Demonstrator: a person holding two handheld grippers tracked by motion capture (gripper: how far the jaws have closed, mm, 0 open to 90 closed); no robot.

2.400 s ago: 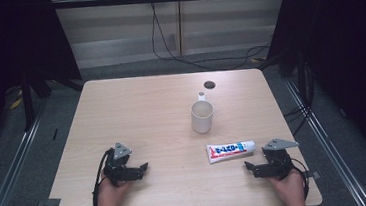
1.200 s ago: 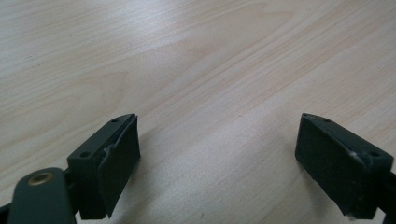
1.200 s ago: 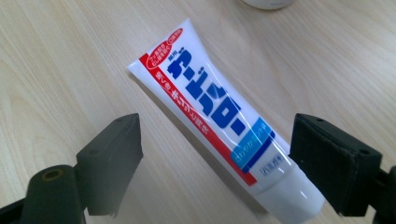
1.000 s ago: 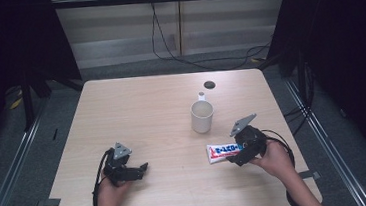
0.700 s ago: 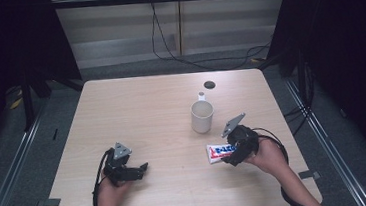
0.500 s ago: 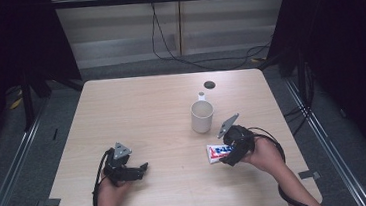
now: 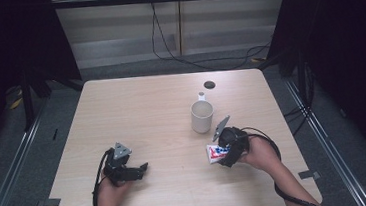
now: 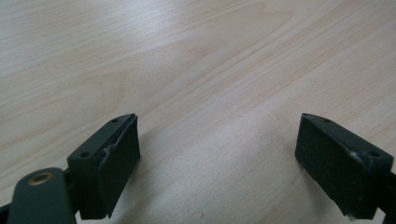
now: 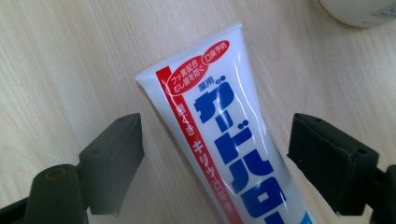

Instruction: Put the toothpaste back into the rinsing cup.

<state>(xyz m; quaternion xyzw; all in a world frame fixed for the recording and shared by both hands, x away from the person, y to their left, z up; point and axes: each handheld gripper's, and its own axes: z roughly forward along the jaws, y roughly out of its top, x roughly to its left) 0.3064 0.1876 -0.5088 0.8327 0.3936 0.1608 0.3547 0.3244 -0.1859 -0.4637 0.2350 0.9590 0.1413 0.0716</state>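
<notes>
Item 1. Table [image 7: 136, 112]: light wood-grain top, seen from above, with dark floor around it.

Item 2. Toothpaste tube [image 9: 224, 140]: white, with blue and red printed lettering and a red stripe along one edge. It lay flat on the table at the person's right, just in front of the cup and apart from it. In the high view its flat crimped end [image 7: 214, 153] showed at the left of the right claw. In the right gripper view the crimped end pointed away from the camera and the body ran back between the jaws.

Item 3. Right claw [image 9: 215, 161]: held in the person's right hand [image 7: 258, 152], set down low over the tube. Its jaws were spread wide, one on either side of the tube, with bare table visible between each pad and the tube. Nothing was gripped. In the high view it sat at the tube's right part [image 7: 231, 148].

Item 4. Left claw [image 8: 217, 158]: held in the person's left hand [image 7: 109, 189] near the front left of the table, well apart from the tube. Its jaws were wide apart, with bare wood between them. In the high view it rested low at the table [image 7: 126, 169].

Item 5. Cup [image 7: 202, 116]: pale, upright, open at the top, right of the table's centre.

Item 6. Small dark round object [image 7: 209, 84]: beyond the cup, near the far edge; its nature could not be told.
</notes>
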